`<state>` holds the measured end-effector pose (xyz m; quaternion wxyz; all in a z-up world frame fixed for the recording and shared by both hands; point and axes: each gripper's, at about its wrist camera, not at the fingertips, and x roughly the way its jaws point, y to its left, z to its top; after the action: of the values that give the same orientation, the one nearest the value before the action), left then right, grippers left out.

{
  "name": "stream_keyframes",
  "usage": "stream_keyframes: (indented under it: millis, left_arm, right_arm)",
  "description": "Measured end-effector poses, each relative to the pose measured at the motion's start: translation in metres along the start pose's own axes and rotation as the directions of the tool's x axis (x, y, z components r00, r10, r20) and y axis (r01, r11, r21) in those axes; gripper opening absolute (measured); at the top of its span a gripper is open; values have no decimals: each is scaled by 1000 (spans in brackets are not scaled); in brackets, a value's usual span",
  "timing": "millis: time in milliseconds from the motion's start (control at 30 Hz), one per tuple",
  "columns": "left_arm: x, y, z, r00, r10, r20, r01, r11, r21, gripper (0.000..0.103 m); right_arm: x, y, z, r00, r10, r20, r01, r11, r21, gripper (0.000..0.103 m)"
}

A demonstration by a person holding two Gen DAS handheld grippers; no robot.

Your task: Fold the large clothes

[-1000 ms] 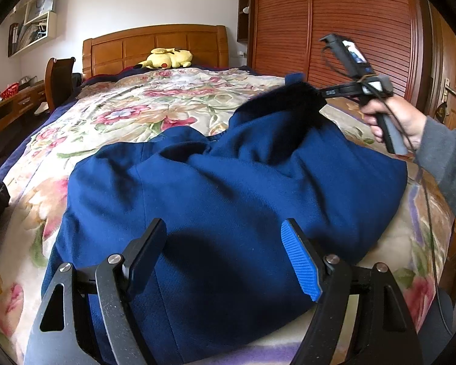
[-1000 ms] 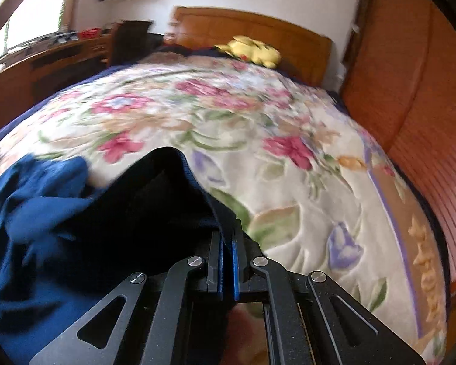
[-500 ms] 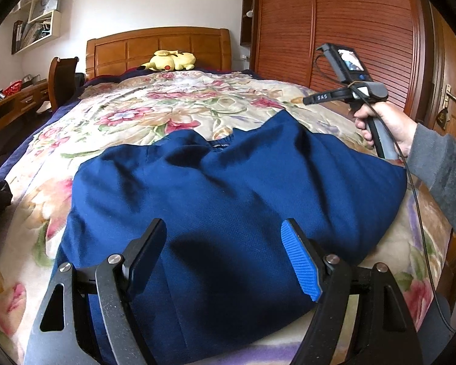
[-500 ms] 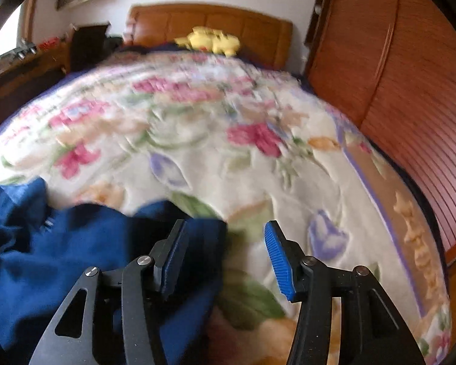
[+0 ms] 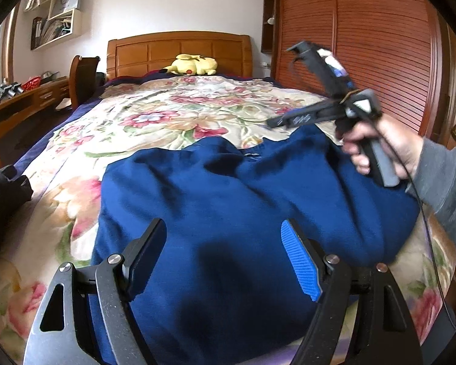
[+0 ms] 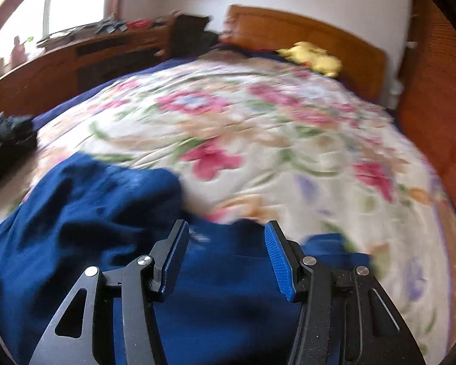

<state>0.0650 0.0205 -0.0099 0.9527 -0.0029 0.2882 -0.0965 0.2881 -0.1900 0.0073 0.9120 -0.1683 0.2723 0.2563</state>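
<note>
A large dark blue garment (image 5: 228,213) lies spread on the floral bedspread (image 5: 173,115), its collar toward the headboard. My left gripper (image 5: 225,255) is open and empty, hovering over the garment's near hem. My right gripper (image 6: 225,255) is open and empty above the garment (image 6: 76,213) near its collar edge. In the left wrist view the right gripper (image 5: 276,121) is held in a hand over the garment's far right shoulder.
A yellow plush toy (image 5: 194,64) lies by the wooden headboard (image 5: 179,51). A wooden wardrobe (image 5: 364,45) stands along the right side. A desk (image 5: 24,103) and chair (image 5: 82,76) stand at left. A black cloth (image 5: 3,188) lies at the bed's left edge.
My right gripper let go of the garment's sleeve, opened, and swung left over the collar area. The sleeve now lies flat on the garment. My left gripper barely moved.
</note>
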Motion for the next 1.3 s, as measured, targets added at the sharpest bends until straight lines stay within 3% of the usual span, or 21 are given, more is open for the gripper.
stream_keyframes:
  millis: [133,267,367,400,500,600,667,767,833,900,967,1000,1067,1100,1133,1300]
  left_arm:
    - [2,5,-1,1000,9,-10,-9,1000,-9,79]
    - [3,7,-2,1000,8,-17,-8,1000,-5,79]
    - [3,8,-2,1000,6,-19,-6,1000,2,79]
    - [2,8,-3,1000,5,-18,-5,1000,3,79]
    - [1,9,-3,1000,3,-18,-3,1000,0,79]
    - [2,9,-3,1000,5,-17,-5,1000,-1,79]
    - [2,7,-4,1000,9,-17,-9,1000,6,79]
    - [2,6,-5,1000,15,-18,-14,1000,13,79]
    - [3,8,-6,1000,15,-22,-15,1000,10,79]
    - [5,10,-6,1000,14,-28,-14,1000,0,79]
    - [5,12,-5,999,15,-32,-15,1000,-6,79]
    - [5,12,-5,999,15,-29,-15,1000,-5,79]
    - [3,11,-6,1000,16,-23,-16,1000,4,79]
    - [2,9,-6,1000,17,-21,-17,1000,9,79]
    - [1,8,-6,1000,20,-19,-19,1000,14,79]
    - [0,4,-6,999,30,-11,-30,999,31,79]
  right_arm:
    - [35,30,4,990,110,-88,-116,991,-61,54]
    - [68,46,9,978,126,-168,-144,984,-103,52]
    - [78,42,13,968,156,-199,-179,978,-105,20]
    - [77,45,14,966,164,-200,-190,975,-115,1]
    - [66,51,24,977,140,-162,-166,973,-160,1]
    - [44,52,35,996,77,-41,-82,988,-128,1]
    - [32,54,46,997,55,53,-49,992,-114,1]
    - [25,61,56,992,-3,126,17,994,-112,0]
    - [29,58,65,988,-69,135,81,993,-86,0]
    - [42,51,67,994,-82,67,85,995,-58,0]
    - [41,42,63,998,-53,40,55,998,-27,4]
    - [35,36,59,997,-61,44,62,998,-23,14]
    - [21,22,49,997,-62,49,63,998,-20,42]
    - [15,12,44,996,-72,46,72,997,-11,61]
    - [5,0,36,994,-100,40,100,995,4,66]
    - [-23,-69,-5,970,-238,-46,242,964,108,66]
